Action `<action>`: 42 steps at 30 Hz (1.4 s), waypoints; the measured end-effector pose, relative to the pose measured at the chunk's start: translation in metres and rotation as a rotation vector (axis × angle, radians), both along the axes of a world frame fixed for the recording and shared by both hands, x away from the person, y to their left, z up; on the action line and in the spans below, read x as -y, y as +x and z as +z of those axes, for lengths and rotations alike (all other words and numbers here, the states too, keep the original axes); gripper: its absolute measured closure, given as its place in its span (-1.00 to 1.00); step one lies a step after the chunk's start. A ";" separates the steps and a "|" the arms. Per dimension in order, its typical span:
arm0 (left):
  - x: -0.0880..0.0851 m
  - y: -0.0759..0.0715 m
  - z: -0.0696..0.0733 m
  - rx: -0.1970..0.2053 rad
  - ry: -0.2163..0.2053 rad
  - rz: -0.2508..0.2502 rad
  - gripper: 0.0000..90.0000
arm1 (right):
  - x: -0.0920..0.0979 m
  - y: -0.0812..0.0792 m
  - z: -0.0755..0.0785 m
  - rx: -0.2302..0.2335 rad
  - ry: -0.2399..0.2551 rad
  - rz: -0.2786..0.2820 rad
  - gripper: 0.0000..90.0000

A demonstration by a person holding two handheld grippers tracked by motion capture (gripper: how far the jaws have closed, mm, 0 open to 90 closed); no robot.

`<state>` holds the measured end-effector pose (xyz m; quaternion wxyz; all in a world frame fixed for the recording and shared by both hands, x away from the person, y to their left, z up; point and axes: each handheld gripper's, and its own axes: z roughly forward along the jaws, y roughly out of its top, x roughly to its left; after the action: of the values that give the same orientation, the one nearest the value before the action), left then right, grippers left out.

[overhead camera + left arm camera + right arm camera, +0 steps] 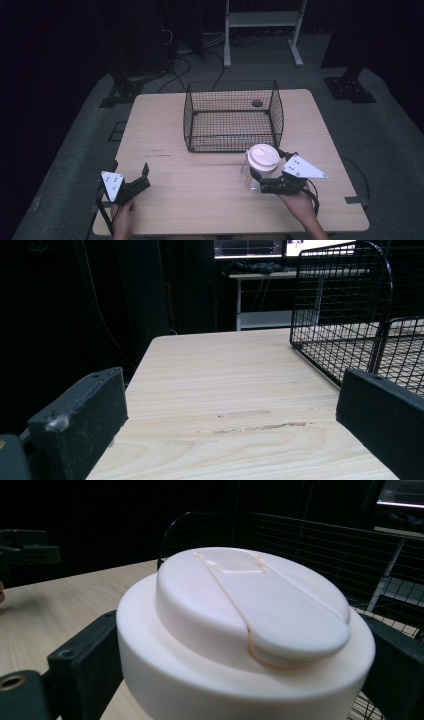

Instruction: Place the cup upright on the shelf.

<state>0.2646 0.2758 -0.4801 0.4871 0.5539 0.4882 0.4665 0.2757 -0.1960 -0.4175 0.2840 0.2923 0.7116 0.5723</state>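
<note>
Jar (260,170), clear-bodied with a broad white lid (250,625), stands on the table (200,200) just in front of the wire basket (232,115). It looks rigid and light, probably empty, though the body is hard to read from above; the smooth plastic could slip, so a grip just under the lid rim seems safest. The right tool (265,181) has its jaws spread wide and pressed on either side of the jar below the lid. The left tool (131,180) rests near the table's front left, jaws apart, holding nothing.
</note>
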 end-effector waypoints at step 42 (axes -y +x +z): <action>0.000 0.000 0.000 0.000 -0.002 0.000 -1.00 | -0.014 0.011 0.068 0.065 0.003 0.003 -0.90</action>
<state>0.2646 0.2759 -0.4801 0.4876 0.5536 0.4887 0.4658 0.2869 -0.1822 -0.3497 0.3053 0.2730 0.7016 0.5831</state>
